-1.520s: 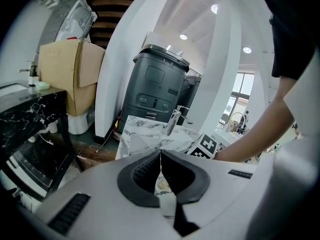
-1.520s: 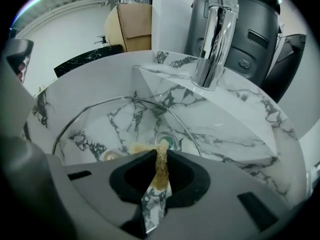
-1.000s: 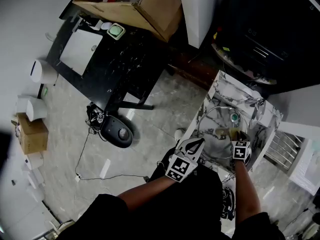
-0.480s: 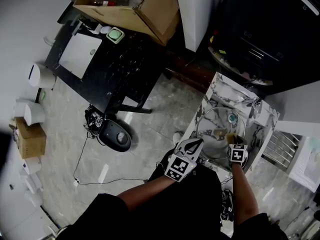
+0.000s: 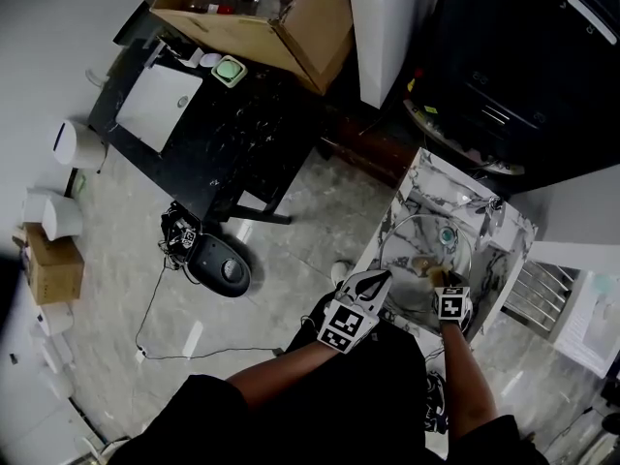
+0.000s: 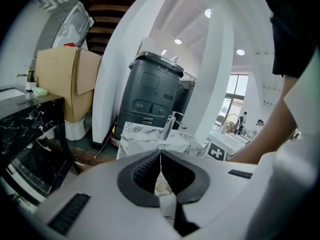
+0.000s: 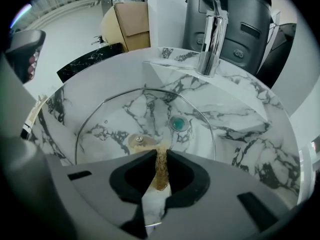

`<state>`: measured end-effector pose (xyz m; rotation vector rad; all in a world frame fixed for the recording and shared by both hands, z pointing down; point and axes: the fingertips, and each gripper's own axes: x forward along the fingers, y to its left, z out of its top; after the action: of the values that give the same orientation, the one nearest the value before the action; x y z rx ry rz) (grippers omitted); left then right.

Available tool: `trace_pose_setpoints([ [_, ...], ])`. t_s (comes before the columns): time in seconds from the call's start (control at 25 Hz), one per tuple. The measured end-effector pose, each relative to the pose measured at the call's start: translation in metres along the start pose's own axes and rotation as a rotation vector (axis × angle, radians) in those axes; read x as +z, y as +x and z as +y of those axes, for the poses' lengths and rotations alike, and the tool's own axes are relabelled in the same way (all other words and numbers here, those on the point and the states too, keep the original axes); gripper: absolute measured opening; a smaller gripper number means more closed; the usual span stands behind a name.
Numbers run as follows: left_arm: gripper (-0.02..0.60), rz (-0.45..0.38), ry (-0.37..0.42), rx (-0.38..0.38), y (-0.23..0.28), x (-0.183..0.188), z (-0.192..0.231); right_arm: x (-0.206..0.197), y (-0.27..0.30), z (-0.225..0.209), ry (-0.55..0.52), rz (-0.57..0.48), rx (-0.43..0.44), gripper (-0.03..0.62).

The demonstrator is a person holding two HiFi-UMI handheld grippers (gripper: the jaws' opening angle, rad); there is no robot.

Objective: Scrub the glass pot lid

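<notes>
right tool [image 7: 160,154] pinched a brown scrub pad [image 7: 161,173] over the glass pot lid [image 7: 120,115], which lay in the marble sink [image 7: 252,134].
only the right gripper view showed the pad's tip just beside the lid's centre screw [image 7: 139,140], with the drain [image 7: 177,123] beyond and the faucet [image 7: 210,44] at the far rim. the left gripper view showed the left tool [image 6: 160,154] closed tip to tip. in the head view it sat at the sink's near edge, with floor [image 5: 291,250] on the left and the black worktop [image 5: 218,139] and cardboard box [image 5: 262,13] well apart.

Pale marbled floor [image 5: 116,260]; black table [image 5: 232,134] bearing open cardboard box [image 5: 300,27]; white pillar [image 5: 387,17] alongside.
</notes>
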<state>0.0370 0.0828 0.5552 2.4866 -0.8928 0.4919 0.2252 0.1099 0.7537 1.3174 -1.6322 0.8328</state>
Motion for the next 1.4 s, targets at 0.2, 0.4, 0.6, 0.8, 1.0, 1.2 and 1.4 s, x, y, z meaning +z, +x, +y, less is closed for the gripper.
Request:
trace_pose_setpoints([
  [0.2,0.017,-0.007,-0.004,0.002,-0.002,0.000,0.003,0.002,0.002,0.010,-0.014,0.005,0.010,0.064],
  [0.4,0.017,-0.012,-0.010,0.004,-0.005,0.000,0.010,0.004,0.004,0.020,-0.019,0.016,0.023,0.064],
  [0.6,0.017,-0.015,-0.026,-0.010,-0.008,0.001,0.015,0.007,0.006,0.034,-0.014,0.024,0.035,0.064],
  [0.8,0.017,-0.015,-0.028,-0.021,-0.010,0.001,0.022,0.013,0.011,0.047,0.003,0.025,0.049,0.064],
  [1.0,0.017,-0.017,-0.025,-0.034,-0.012,0.004,0.033,0.026,0.015,0.060,-0.007,0.031,0.050,0.064],
  [1.2,0.017,-0.026,-0.014,-0.048,-0.014,0.009,0.045,0.038,0.022,0.069,-0.006,0.028,0.049,0.064],
  [1.4,0.017,-0.030,-0.027,-0.049,-0.018,0.014,0.067,0.050,0.025,0.077,-0.020,0.028,0.030,0.064],
])
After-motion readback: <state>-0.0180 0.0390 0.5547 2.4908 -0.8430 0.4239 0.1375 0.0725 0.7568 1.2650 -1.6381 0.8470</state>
